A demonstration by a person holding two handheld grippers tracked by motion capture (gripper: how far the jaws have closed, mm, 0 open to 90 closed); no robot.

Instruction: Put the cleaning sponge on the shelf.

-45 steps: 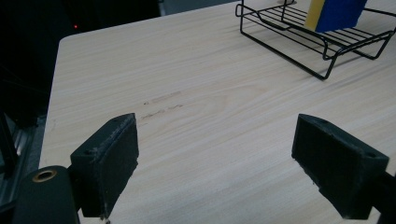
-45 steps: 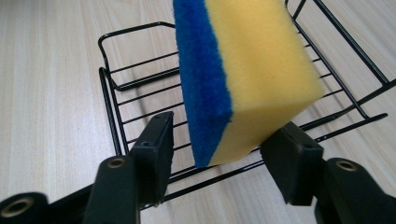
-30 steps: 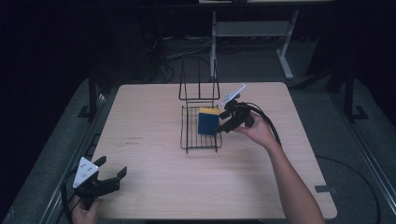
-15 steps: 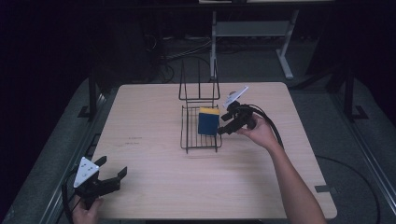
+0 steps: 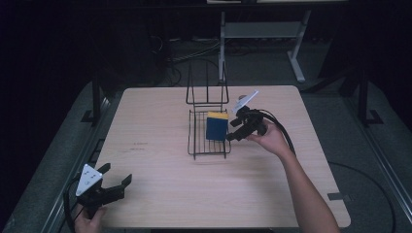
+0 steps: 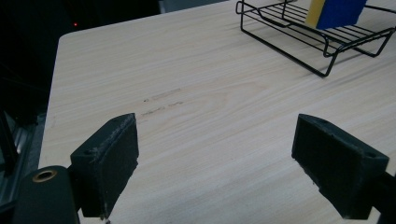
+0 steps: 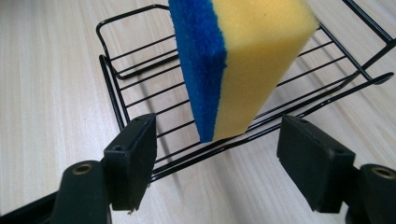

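A: Left gripper view first. Left claw is spread wide w/ nothing in it, just bare table between the jaws. It's parked at the near left corner, same as 1 s ago.

B: So no change on that side. What about farther out?

A: Right gripper view: right claw is released too. Jaws stand wide apart and neither pad touches the sponge.

B: And where's the sponge?

A: In the wire rack. It's up on its edge, blue scrub face to one side and yellow foam to the other, lower edge down on the rack's wires. Mid-table, just beyond the right jaws.

B: What's diff vs a sec ago?

A: Not much. In the high view the right claw was close in at the sponge's right side then. Now it sits a touch nearer the person, still next to the rack. Sponge is in the same spot and hasn't tipped. Can't tell from the earlier pics if the jaws were clamped.

B: What does that mean for the job?

A: Prob the placing is done. Sponge stands in the rack w/o help, so what's left looks like backing the right hand away w/o knocking it. It's tall and thin on edge, so a nudge could topple it.

B: Anything behind?

A: Just the rack's upright wire back at the far side. Nothing in it.
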